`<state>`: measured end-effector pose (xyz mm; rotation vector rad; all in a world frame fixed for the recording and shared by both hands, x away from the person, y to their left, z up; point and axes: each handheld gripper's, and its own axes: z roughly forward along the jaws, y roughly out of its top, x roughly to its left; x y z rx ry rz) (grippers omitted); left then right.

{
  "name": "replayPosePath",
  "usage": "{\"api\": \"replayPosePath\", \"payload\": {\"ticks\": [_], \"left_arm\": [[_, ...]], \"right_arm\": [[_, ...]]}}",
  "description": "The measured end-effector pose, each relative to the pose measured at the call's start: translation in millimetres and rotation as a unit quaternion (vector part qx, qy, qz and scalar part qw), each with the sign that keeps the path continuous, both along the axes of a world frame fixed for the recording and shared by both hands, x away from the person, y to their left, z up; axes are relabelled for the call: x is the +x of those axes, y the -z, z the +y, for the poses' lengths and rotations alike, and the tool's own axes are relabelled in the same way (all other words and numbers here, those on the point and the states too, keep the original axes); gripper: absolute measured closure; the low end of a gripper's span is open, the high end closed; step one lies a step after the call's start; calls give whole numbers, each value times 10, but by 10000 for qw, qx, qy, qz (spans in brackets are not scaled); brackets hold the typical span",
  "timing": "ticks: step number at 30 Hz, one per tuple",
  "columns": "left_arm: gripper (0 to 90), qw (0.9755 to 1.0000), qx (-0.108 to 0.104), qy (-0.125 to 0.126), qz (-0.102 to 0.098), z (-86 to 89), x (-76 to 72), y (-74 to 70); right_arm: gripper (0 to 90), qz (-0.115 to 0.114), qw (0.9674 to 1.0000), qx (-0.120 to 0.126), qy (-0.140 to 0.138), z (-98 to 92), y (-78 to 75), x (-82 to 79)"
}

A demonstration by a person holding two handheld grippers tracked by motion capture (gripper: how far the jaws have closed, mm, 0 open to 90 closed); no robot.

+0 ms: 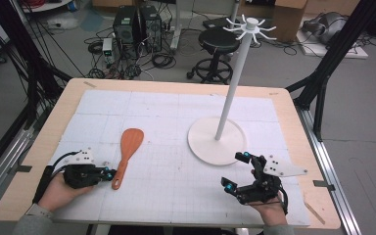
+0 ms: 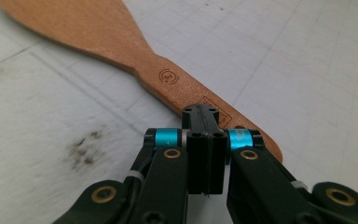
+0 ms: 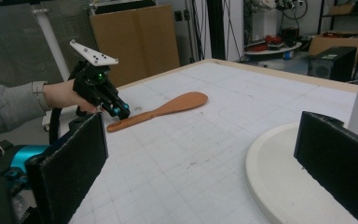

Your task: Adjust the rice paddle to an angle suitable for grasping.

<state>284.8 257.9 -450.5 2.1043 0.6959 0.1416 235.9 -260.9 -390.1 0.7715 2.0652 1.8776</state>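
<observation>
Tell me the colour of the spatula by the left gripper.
The wooden spatula is a warm orange-brown, clearest in the left gripper view.

A light wooden table [image 1: 293, 105] covered with a white gridded mat [image 1: 176, 112] stands on a grey floor [image 1: 357, 93], with a black stool [image 1: 218, 41], two dark computer towers [image 1: 137, 24] amid tangled cables [image 1: 161, 61], cardboard boxes [image 1: 289, 14] and black frame struts [image 1: 338, 49] behind it.
</observation>
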Motion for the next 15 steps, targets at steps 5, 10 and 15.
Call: {"api": "replayPosePath", "payload": {"ticks": [5, 10, 15], "left_arm": [[897, 9994, 216, 75, -276, -197, -48, -12], [897, 9993, 197, 152, -268, -310, -54, -14], [897, 9992, -167, -40, -364, -181, -12, -117]], "right_arm": [[15, 16, 10000, 46, -56, 1, 0, -9], [15, -22, 9999, 24, -106, 14, 2, -8], [15, 21, 9997, -1, -223, 28, 12, -2]]}}
